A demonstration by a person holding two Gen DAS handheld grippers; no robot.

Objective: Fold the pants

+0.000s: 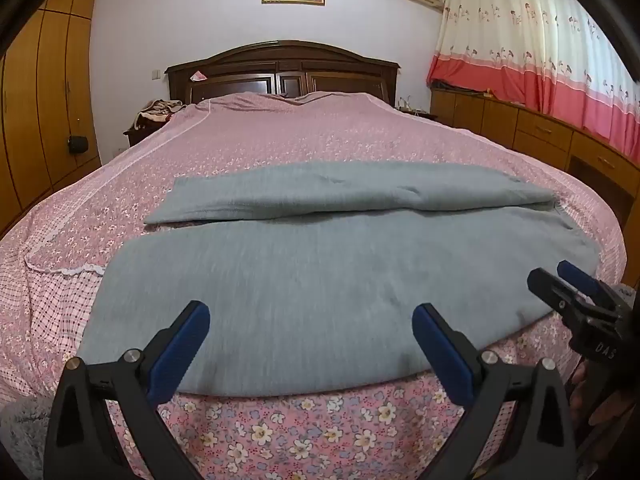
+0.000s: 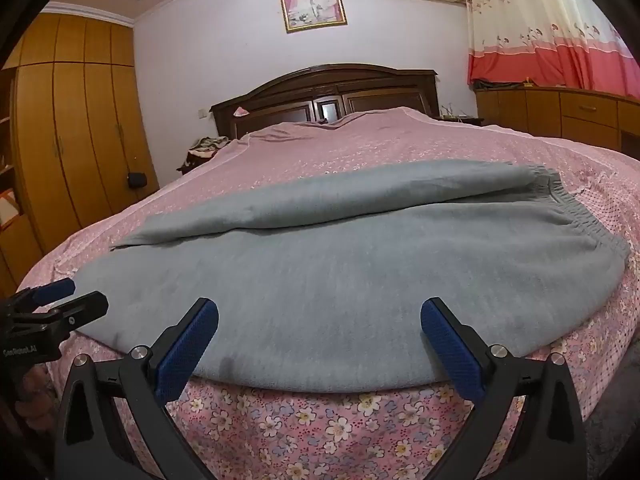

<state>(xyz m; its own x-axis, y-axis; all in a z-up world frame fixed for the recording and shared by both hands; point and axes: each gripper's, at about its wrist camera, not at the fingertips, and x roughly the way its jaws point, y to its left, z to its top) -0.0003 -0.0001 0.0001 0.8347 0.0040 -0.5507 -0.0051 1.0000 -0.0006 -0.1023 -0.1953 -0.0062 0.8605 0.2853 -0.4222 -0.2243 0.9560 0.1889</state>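
Pants laid flat across the foot of the bed, no fold made yet

The grey pants [image 1: 304, 280] lie crosswise along the bed's near edge, one leg beside the other, with the elastic waistband [image 2: 576, 216] toward the right edge and the cuffs toward the left; judging by that, everything is still to do (legs together first, most likely). The left gripper [image 1: 312, 344] and right gripper [image 2: 320, 340] hover at the near edge, jaws spread wide and holding nothing. The bed [image 1: 320, 128] wears a pink floral cover; behind it are a dark headboard [image 1: 282, 68], a framed picture, wardrobes and curtains.
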